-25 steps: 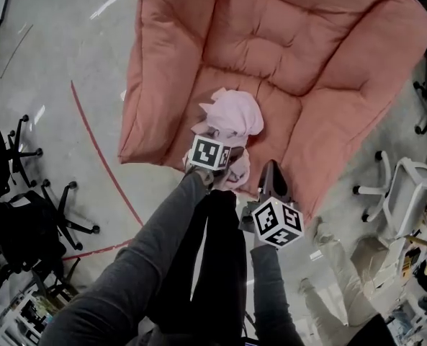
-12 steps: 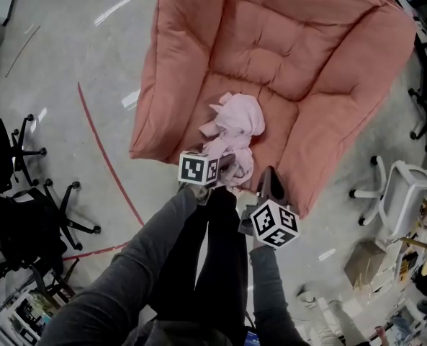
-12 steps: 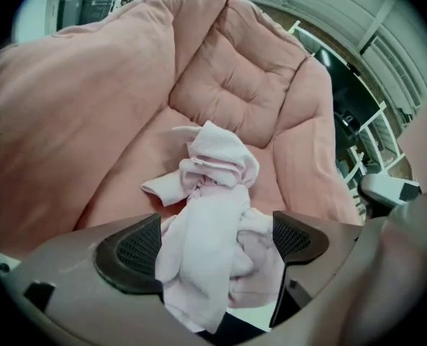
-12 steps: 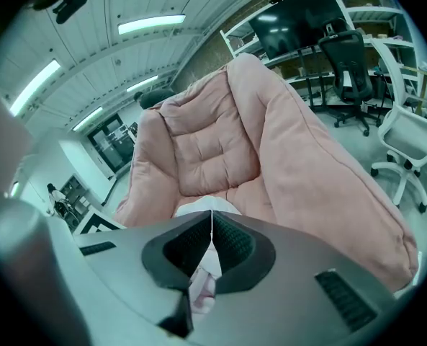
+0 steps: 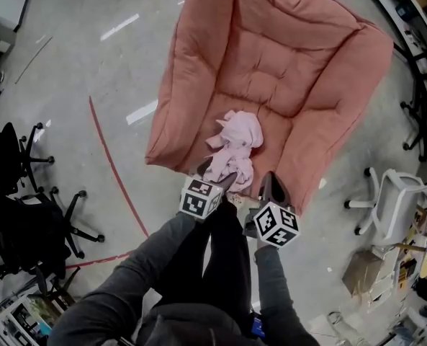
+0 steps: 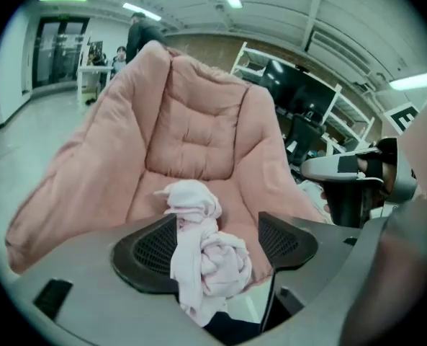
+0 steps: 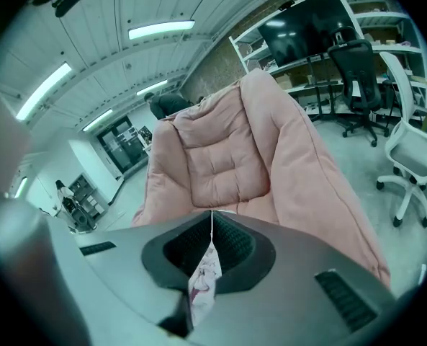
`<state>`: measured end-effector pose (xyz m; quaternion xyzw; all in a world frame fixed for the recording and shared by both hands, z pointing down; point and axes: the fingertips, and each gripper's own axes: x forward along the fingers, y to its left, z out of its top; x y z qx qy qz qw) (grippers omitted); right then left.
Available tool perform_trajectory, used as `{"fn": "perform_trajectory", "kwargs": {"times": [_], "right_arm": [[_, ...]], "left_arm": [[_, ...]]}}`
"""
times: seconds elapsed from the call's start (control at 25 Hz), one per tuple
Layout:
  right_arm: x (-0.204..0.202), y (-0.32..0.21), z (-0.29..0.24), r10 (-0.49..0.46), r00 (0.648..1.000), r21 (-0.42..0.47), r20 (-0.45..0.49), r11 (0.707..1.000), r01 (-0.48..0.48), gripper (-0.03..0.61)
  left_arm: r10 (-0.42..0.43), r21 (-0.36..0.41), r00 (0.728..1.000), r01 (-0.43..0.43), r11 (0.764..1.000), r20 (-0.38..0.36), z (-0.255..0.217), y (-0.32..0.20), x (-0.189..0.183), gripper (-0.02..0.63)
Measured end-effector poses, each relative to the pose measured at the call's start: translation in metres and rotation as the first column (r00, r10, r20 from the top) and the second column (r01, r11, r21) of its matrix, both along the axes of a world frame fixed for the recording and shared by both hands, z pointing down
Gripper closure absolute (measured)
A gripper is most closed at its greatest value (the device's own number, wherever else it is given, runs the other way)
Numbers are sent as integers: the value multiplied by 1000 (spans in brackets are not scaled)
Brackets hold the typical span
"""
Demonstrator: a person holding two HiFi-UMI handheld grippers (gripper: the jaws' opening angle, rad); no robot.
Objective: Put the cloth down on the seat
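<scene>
The pale pink cloth (image 5: 235, 146) lies crumpled on the front of the seat of the big salmon cushion chair (image 5: 285, 56), one end drooping over the front edge. My left gripper (image 5: 217, 175) hovers just in front of that end. Its jaws have just been closing but still stand apart. In the left gripper view the cloth (image 6: 202, 254) shows in the gap of the left gripper (image 6: 217, 225), and neither pad presses on it. My right gripper (image 5: 271, 182) is to the right of the cloth. In its own view the right gripper (image 7: 212, 215) is shut, tips meeting, facing the chair (image 7: 220, 157).
Black office chairs (image 5: 19, 193) stand at the left and a white one (image 5: 393, 200) at the right. A red line (image 5: 116, 171) runs over the grey floor. A cardboard box (image 5: 361, 272) sits at the lower right. People (image 6: 137, 31) stand far behind the chair.
The left gripper has come up and back off the cloth, which stays on the seat. The right gripper has risen a little. The chair now sits farther up the head view.
</scene>
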<state>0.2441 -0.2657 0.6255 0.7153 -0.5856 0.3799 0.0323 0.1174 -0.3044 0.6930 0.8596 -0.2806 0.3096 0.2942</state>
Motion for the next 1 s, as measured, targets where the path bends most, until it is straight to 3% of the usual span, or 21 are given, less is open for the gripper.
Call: {"fn": "perform_trajectory", "kwargs": {"times": [0.12,0.2,0.48,0.76,1.0], "right_arm": [[-4,1,-16,-14,1000,18,21,1000,14,568],[-9,3,-29,-31,999,31,28,999,30,568],[-27,24,-68,-63,996,58,58,996,60,568],[-27,45,-118,-15,999,124,46,992,10,568],[-29,50,-149,-7,997,187,72,982,-7,568]], "left_arm": [[11,132,1000,-10,991,-10,-36,-7,6,358],[8,185,999,-1,983,-36,-64,-11,10,381],[-75,268,986,113,957,-147,-139,-14,5,537],[-39,265,977,95,960,-211,-183,10,5,595],[87,342,956,15,939,-280,-232,36,13,604]]}}
